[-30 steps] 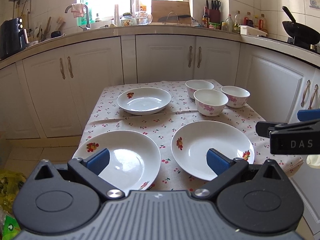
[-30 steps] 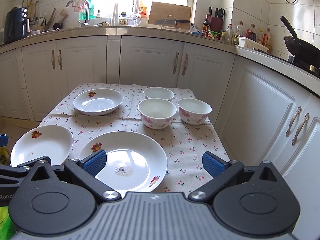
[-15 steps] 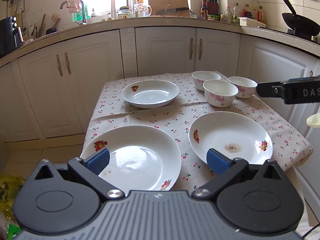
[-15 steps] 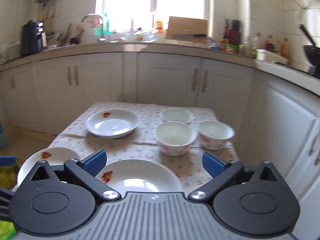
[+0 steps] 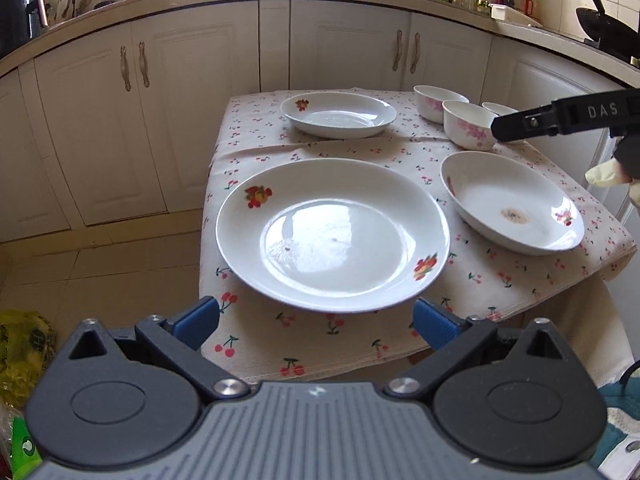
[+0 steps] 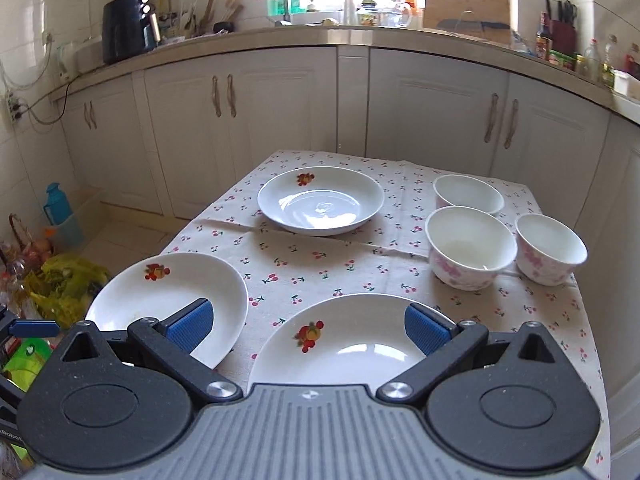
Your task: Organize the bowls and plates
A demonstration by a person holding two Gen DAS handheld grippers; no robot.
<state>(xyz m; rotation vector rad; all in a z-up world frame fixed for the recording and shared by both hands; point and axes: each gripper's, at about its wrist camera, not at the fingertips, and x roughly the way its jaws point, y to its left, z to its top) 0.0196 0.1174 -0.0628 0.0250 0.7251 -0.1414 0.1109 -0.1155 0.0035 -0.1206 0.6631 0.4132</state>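
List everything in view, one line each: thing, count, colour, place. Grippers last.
Plates: three, white with fruit motifs; two at the near edge, one at the far left.
Bowls: three, white with pink flowers, clustered at the far right.
Tablecloth: one, cream with cherry print, covering the table.
Cabinets: white, beneath the counter behind.
Air fryer: one, black, on the left of the counter.
Wok: one, black, on the far right.
Left gripper: open, before the near left plate.
Right gripper: open, over the near right plate.

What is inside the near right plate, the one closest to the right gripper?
The near right plate holds only a brownish residue spot, seen from the left wrist. In the right wrist view the right gripper covers its near part, so that portion cannot be checked there.
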